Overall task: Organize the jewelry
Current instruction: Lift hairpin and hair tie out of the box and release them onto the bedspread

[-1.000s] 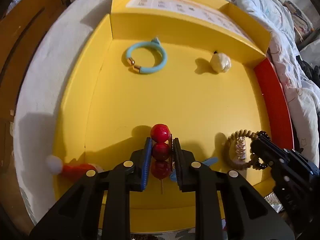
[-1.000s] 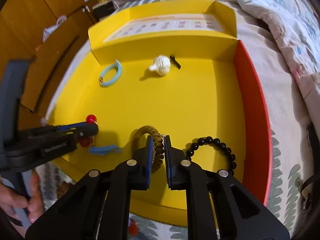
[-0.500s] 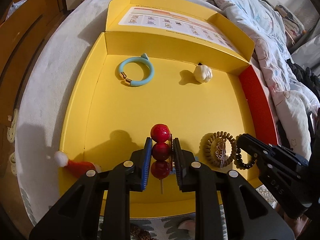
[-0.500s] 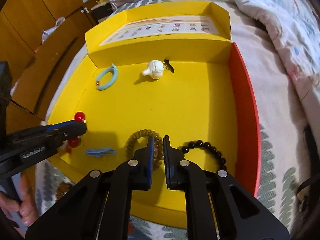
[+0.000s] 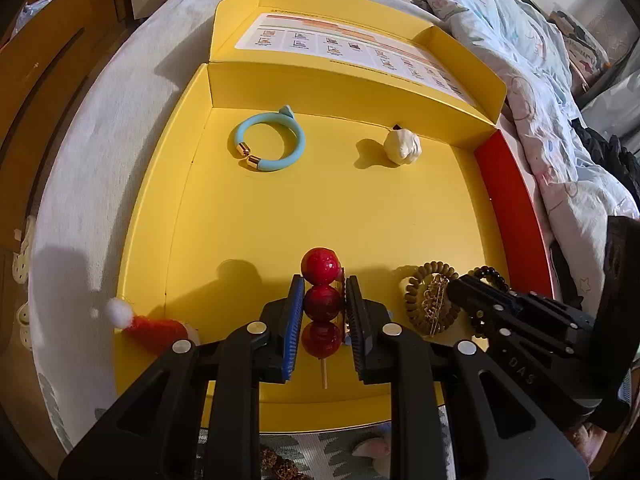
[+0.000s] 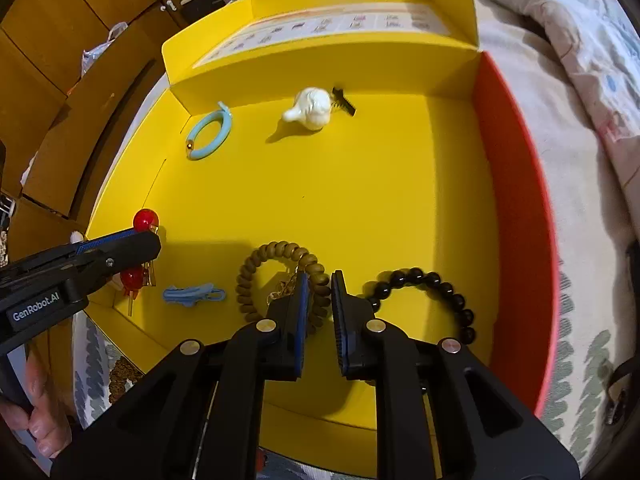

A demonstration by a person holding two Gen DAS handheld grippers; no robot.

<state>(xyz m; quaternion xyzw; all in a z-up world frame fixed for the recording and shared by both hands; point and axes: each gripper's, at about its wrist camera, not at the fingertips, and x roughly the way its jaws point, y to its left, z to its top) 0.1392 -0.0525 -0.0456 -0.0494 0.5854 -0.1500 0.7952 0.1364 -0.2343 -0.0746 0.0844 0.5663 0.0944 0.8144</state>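
Observation:
My left gripper [image 5: 322, 294] is shut on a red three-ball hair pin [image 5: 320, 266], held above the near part of the yellow tray [image 5: 320, 200]. My right gripper [image 6: 318, 292] is slightly open over the brown coil bracelet [image 6: 276, 254], which lies on the tray with a gold chain piece on it; nothing is held. A black bead bracelet [image 6: 432, 280] lies to its right. A light blue bangle [image 5: 270, 144] and a white clip [image 5: 402, 146] lie at the far side. A blue hair clip [image 6: 192, 294] lies near the left gripper [image 6: 148, 240].
A red Santa-hat clip [image 5: 156, 326] sits at the tray's near left corner. The tray has a red right wall [image 5: 512, 208] and a raised yellow back flap [image 5: 344, 92]. It rests on a bed with quilts to the right. Wooden furniture stands left.
Both grippers have pulled back and risen. My right gripper has let go of the brown coil bracelet and opened slightly. My left gripper keeps the red pin.

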